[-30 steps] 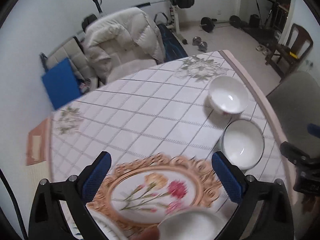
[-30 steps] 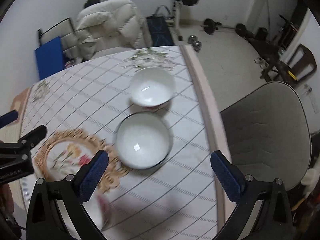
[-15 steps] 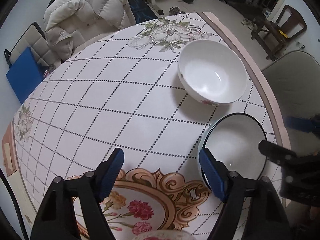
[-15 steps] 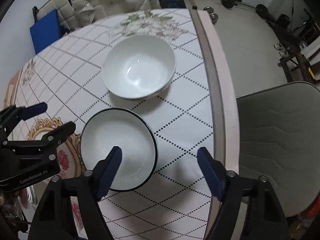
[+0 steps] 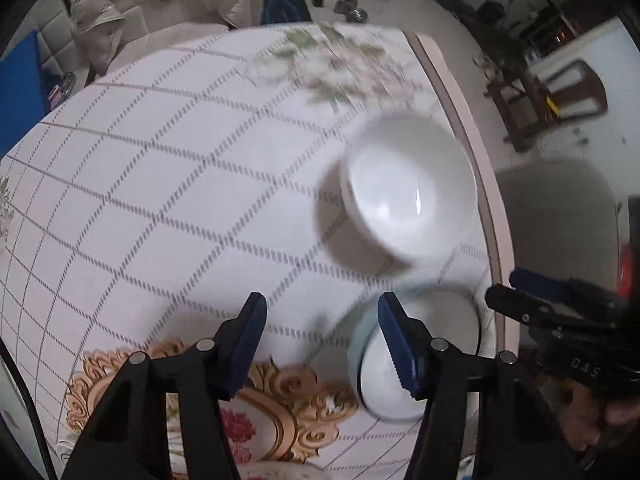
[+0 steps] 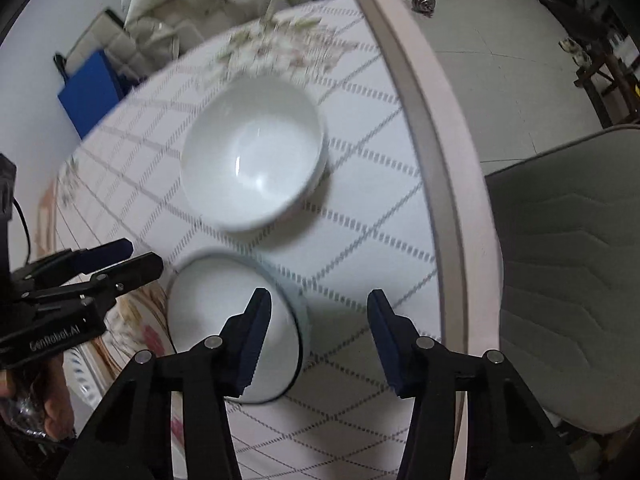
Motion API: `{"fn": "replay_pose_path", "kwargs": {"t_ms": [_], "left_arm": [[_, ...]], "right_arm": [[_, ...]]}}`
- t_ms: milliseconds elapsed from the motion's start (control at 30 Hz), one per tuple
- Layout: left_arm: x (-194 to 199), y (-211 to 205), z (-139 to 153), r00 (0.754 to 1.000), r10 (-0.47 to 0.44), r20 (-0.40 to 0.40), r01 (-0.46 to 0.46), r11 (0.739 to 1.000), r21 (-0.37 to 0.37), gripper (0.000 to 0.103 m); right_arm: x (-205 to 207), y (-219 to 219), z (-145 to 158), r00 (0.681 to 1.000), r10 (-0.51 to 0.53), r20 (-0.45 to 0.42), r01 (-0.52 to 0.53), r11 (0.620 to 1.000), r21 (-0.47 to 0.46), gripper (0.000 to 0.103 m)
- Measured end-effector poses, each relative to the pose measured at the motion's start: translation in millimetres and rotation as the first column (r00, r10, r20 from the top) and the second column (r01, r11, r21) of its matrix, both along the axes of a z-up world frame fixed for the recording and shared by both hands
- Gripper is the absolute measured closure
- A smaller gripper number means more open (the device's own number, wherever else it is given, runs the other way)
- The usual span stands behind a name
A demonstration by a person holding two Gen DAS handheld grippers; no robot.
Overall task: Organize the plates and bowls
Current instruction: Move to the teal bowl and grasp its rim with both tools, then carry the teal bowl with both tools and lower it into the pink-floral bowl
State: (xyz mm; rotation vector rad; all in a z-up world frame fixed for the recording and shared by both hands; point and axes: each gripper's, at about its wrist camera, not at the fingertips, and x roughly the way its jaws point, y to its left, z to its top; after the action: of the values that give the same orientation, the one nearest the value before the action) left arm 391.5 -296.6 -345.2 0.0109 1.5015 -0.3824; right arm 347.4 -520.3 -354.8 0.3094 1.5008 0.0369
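Approach step: my right gripper (image 6: 316,328) and left gripper (image 5: 320,332) — both with jaws apart, empty — flank the dark-rimmed bowl (image 6: 224,320). Next: straddle its rim, clamp.

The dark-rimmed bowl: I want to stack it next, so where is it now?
The dark-rimmed bowl sits low and left in the right wrist view, just in front of the plain white bowl, with the right gripper's left finger over its rim.
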Motion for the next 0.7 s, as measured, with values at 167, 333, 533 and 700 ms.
{"fn": "replay_pose_path", "kwargs": {"t_ms": [167, 333, 533, 700], "left_arm": [[43.8, -8.7, -10.5, 0.999, 0.022, -0.043, -0.023, 1.000, -0.008, 0.048], [55.6, -21.9, -18.1, 0.996, 0.004, -0.089, -0.005, 1.000, -0.011, 0.048], [11.0, -20.4, -14.3, 0.985, -0.098, -0.141, 0.092, 0.995, -0.048, 0.048], [-20.8, -24.5, -35.4, 0.968, -0.147, -0.202, 0.144, 0.989, -0.032, 0.048]], "right_arm": [[44.1, -13.6, -10.1, 0.999, -0.032, -0.023, 0.033, 0.999, 0.041, 0.050], [66.2, -17.6, -22.5, 0.998, -0.028, -0.060, 0.032, 0.997, 0.066, 0.051], [22.6, -15.9, -18.4, 0.996, 0.031, -0.079, -0.019, 0.988, 0.154, 0.051], [-1.5, -1.4, -33.6, 0.989, 0.082, -0.127, -0.059, 0.983, 0.176, 0.051]]}}
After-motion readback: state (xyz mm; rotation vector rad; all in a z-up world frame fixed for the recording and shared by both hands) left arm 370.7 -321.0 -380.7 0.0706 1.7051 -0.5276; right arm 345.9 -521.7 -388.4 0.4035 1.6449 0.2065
